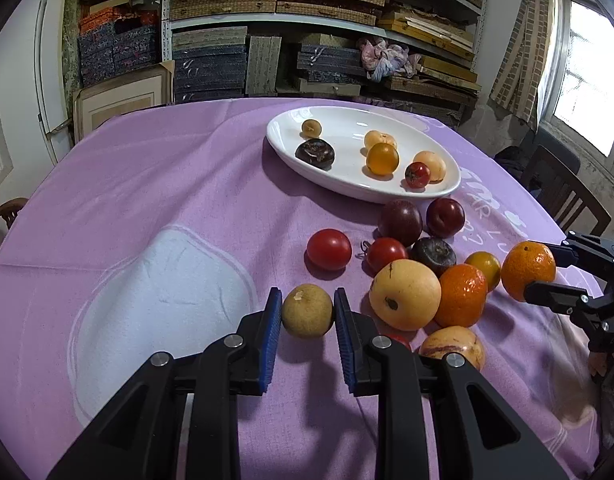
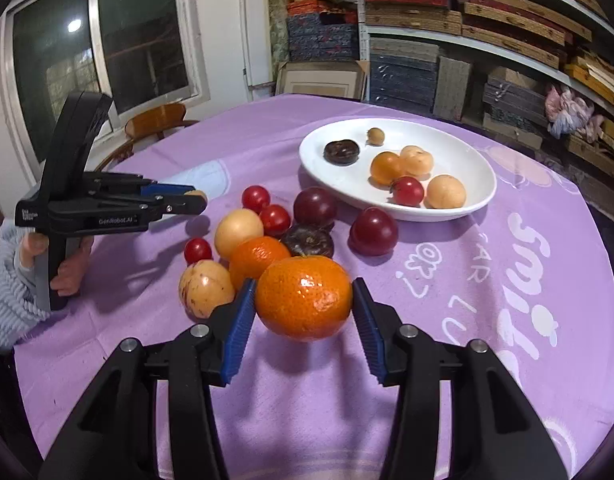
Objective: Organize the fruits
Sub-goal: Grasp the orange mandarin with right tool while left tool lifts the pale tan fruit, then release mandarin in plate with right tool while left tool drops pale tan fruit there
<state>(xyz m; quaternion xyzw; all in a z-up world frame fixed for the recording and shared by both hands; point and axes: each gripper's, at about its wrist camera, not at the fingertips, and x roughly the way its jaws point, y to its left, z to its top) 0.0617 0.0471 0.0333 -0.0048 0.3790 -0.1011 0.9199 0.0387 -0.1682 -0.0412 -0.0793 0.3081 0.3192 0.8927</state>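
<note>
L tool (image 1: 307,310) clamps a small tan-brown fruit (image 1: 307,311) just above the purple worktop (image 1: 167,184), left of the fruit pile. R tool (image 2: 303,300) grips a tangerine (image 2: 303,298) at the pile's near edge, pads touching both sides. White dish (image 2: 459,208) w/ six fruits sits beyond.

Storeroom — shelves (image 1: 323,20) of stacked boxes

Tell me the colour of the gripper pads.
Blue ribbed pads, clearest in the right wrist view.
</note>
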